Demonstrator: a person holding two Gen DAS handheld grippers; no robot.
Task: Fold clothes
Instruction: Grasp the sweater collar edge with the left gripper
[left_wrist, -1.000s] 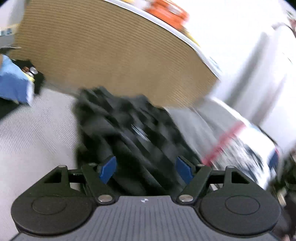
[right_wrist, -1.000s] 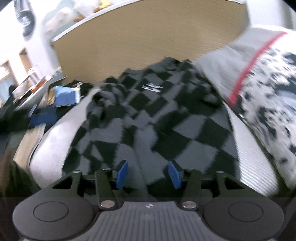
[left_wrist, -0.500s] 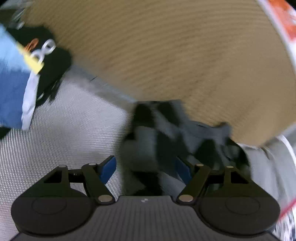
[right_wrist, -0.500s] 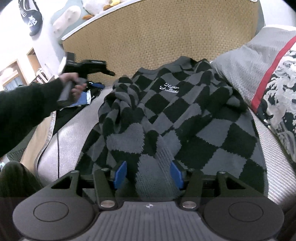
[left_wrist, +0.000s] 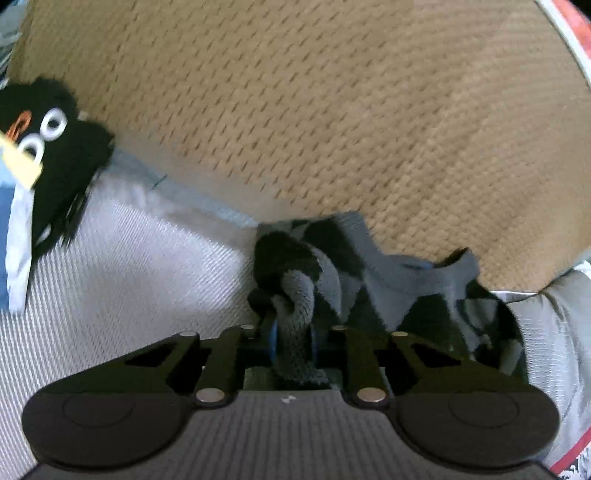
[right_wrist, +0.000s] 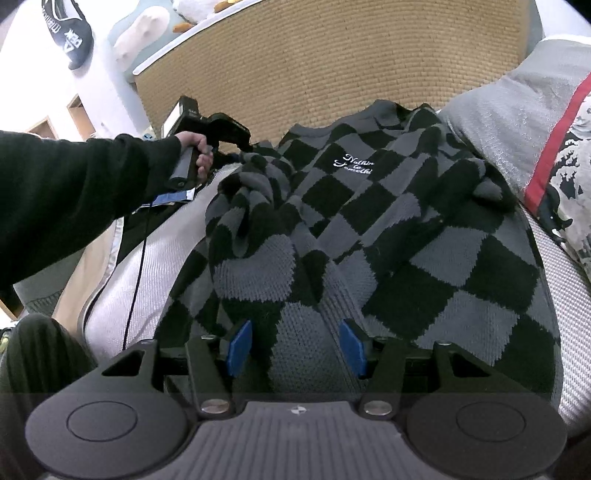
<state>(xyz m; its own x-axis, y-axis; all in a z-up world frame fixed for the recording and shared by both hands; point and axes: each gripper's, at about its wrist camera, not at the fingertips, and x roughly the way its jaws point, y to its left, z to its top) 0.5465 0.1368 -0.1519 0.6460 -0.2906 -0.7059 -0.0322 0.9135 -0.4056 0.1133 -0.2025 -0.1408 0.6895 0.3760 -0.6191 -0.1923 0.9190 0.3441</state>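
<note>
Two grippers work on one checkered sweater (right_wrist: 388, 229), which lies spread on the grey bed cover (left_wrist: 122, 266) with its collar toward the woven headboard (left_wrist: 332, 110) and its hem at the near edge. A second ago the left gripper (left_wrist: 291, 341) was out over the middle of the garment with its blue pads wide apart; now it sits at the far left corner of the sweater, close under the headboard, and its jaws are closing on a bunched grey and black roll of knit that fills the narrow gap between them. The right gripper (right_wrist: 295, 347) has barely shifted: it hangs at the hem, jaws opening and well apart, with a ridge of grey knit lying between the pads but not pressed by either. In the right wrist view the person's hand (right_wrist: 195, 151) and dark sleeve (right_wrist: 74, 192) now reach in from the left. Bare cover lies open to the left of the sweater up to a black plush toy (left_wrist: 48, 166); on the right a patterned pillow (right_wrist: 554, 155) touches the sleeve edge, leaving little room.
</note>
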